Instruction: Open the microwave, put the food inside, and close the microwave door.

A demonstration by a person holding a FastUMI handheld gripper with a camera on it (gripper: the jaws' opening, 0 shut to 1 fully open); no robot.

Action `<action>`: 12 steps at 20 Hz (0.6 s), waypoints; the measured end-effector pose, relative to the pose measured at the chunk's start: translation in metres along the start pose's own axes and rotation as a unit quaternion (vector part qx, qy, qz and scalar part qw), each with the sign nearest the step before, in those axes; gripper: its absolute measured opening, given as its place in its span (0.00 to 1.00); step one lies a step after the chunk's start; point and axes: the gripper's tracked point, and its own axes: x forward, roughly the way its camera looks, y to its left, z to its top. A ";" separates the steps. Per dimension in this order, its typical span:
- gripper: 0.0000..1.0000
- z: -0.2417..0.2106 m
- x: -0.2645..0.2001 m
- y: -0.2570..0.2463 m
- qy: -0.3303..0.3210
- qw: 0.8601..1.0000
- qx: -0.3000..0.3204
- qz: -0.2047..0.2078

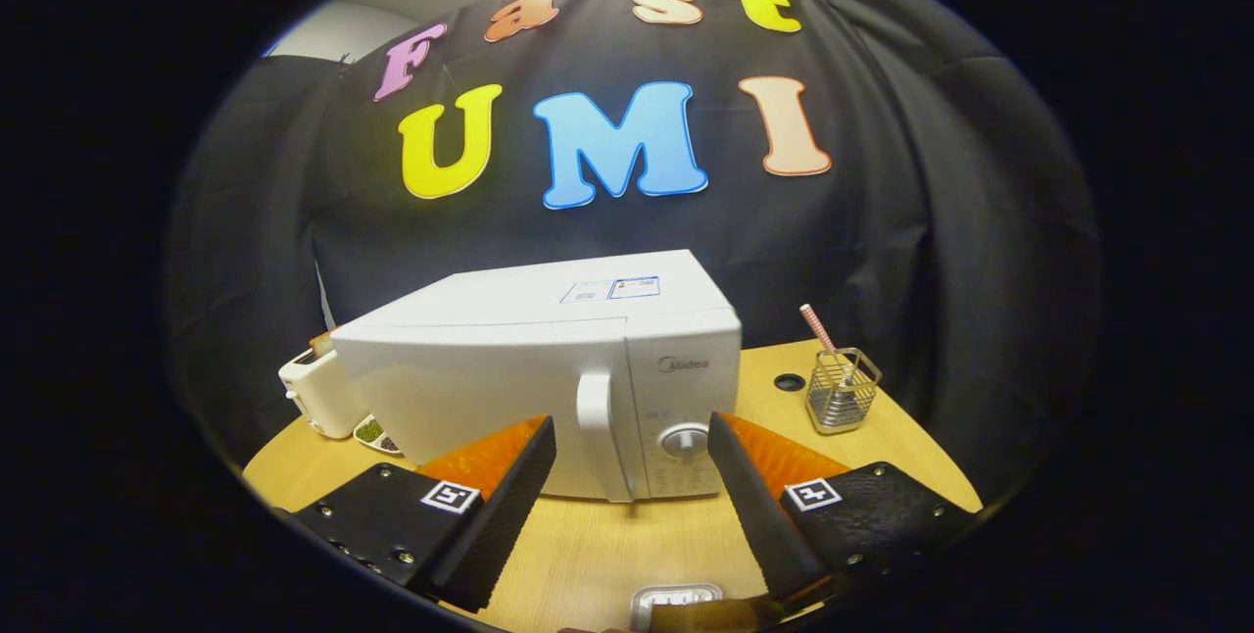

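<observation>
The microwave is a white box standing on the wooden counter in the middle of the frame, turned a little so that its front and its top both show. Its door is shut flush against the body, with a white vertical handle at the door's right edge. Right of the handle runs the control panel, with a round dial low down on it, and a small sticker lies on the top of the casing. The hand-held gripper sits at the bottom of the frame with its two fingers spread wide, holding nothing and touching nothing; the handle and the dial lie just ahead, seen in the gap between the fingertips. At the very bottom centre, on the counter below the fingers, a small pale container peeks in, possibly the food's tray, though too little of it shows to be sure. In the lower left, just beside the microwave's left side, stands a white toaster, and a small dish with something green and dark in it lies in front of it. To the right of the microwave, well apart from it, a wire holder carries a striped straw, with a dark round hole in the counter just left of the holder.
</observation>
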 end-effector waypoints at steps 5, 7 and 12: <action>0.87 -0.024 0.041 0.000 -0.014 0.999 -0.013 -0.033; 0.76 -0.032 0.054 0.000 -0.017 0.999 -0.024 -0.044; 0.34 -0.031 0.072 0.007 -0.054 0.995 -0.061 -0.055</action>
